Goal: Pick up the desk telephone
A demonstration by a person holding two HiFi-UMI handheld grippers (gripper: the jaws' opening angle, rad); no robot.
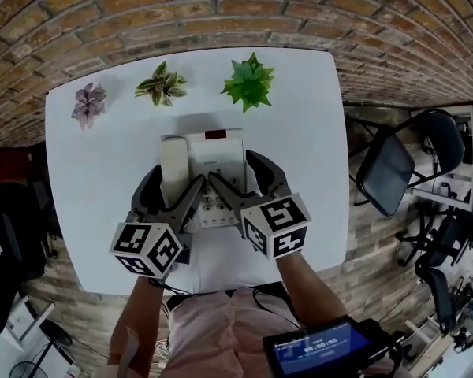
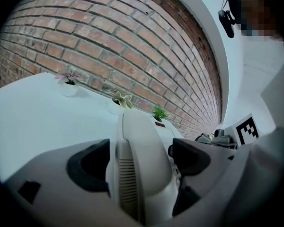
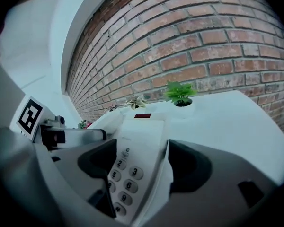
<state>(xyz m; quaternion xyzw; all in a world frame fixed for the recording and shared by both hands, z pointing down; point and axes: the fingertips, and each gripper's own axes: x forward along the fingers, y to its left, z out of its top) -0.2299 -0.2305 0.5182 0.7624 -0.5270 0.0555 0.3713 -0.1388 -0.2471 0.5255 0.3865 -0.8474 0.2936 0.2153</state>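
A white desk telephone [image 1: 217, 150] sits in the middle of the white table [image 1: 94, 187], with its handset [image 1: 173, 162] lying along its left side. My left gripper [image 1: 176, 181] straddles the near end of the handset [image 2: 138, 148]. Its dark pads [image 2: 90, 167] stand wide on either side, and I see no firm squeeze. My right gripper [image 1: 235, 168] straddles the right part of the phone's body. The keypad [image 3: 125, 178] lies between its spread jaws, and its pads [image 3: 187, 167] flank the body without pressing. Both grippers [image 2: 139, 160] [image 3: 142, 167] are open.
Three small potted plants [image 1: 88, 102] [image 1: 162, 83] [image 1: 249, 81] line the table's far edge before a brick wall [image 1: 244, 10]. A black office chair [image 1: 394, 168] stands to the right of the table. A lit screen device [image 1: 315, 349] hangs near my waist.
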